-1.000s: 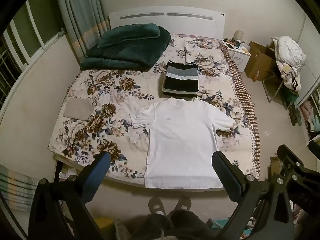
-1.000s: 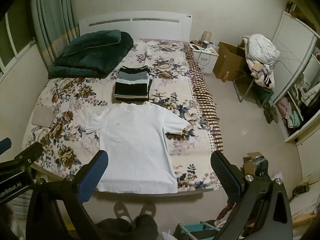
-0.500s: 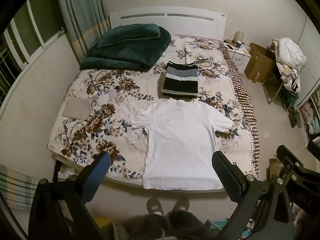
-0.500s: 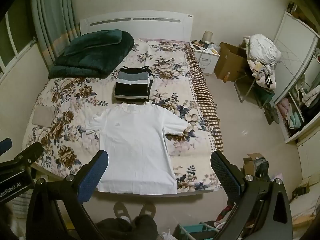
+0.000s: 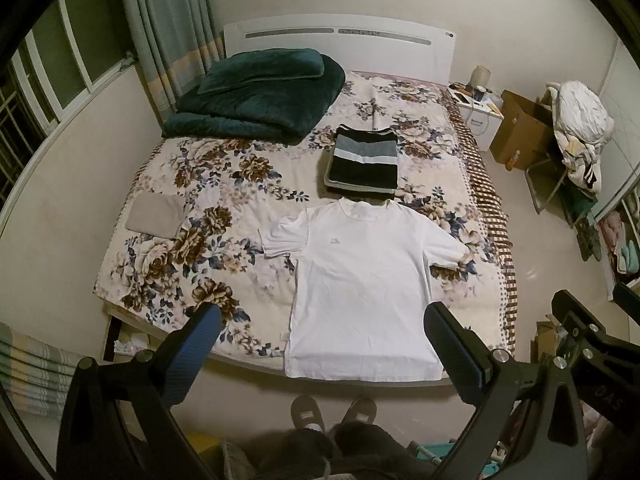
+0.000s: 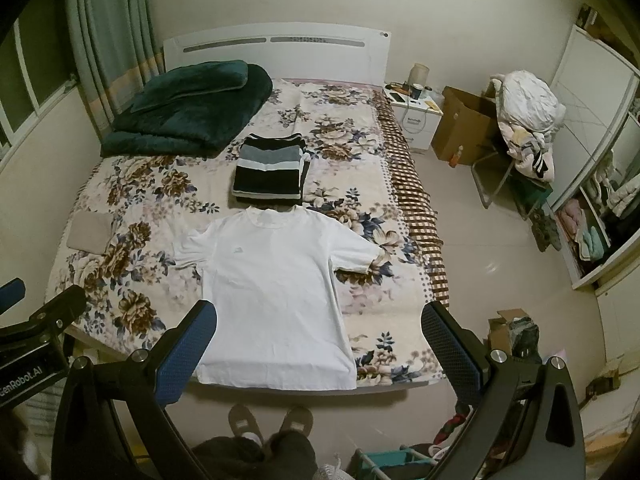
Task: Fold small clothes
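A white T-shirt (image 5: 362, 280) (image 6: 276, 284) lies flat and face up on the floral bed (image 5: 224, 208) (image 6: 132, 204), collar away from me, hem at the near edge. Behind its collar sits a folded black-and-grey striped garment (image 5: 364, 160) (image 6: 272, 168). A small folded beige cloth (image 5: 156, 216) (image 6: 90, 232) rests at the bed's left side. My left gripper (image 5: 322, 316) hangs open high above the shirt's hem. My right gripper (image 6: 318, 312) is open too, above the shirt's lower right. Neither holds anything.
A dark green folded blanket (image 5: 256, 96) lies at the headboard. A person's slippered feet (image 5: 334, 412) stand at the bed's foot. Right of the bed are a nightstand (image 6: 416, 116), a cardboard box (image 6: 460, 124) and a chair piled with clothes (image 6: 528, 120).
Both cameras have drifted slightly back and up, so the bed sits a little higher in view. The clothes have not moved and both grippers stay open.
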The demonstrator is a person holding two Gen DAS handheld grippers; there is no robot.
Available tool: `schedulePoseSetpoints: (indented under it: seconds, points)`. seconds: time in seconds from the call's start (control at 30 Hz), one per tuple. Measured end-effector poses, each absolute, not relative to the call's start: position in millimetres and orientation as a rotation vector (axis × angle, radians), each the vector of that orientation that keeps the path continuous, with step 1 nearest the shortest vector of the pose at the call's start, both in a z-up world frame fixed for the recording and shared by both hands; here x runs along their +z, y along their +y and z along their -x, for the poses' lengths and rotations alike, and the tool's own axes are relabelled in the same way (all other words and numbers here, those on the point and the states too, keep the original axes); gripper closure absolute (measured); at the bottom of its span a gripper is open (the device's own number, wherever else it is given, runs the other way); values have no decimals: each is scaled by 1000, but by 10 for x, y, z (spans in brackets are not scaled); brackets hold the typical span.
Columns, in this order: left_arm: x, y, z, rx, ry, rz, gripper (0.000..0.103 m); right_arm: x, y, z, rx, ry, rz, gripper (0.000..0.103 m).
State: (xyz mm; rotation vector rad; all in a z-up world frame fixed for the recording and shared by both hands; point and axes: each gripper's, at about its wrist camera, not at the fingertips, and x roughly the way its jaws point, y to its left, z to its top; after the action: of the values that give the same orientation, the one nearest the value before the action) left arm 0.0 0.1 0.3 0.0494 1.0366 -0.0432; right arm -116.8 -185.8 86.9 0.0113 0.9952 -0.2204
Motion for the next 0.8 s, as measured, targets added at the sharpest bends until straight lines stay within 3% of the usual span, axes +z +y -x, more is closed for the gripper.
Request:
schedulePoseSetpoints:
  seconds: [0.8]
  points:
    - [2,11,1,-47,1033,-41,0,944,-1634,1077,-218,988,-11,0]
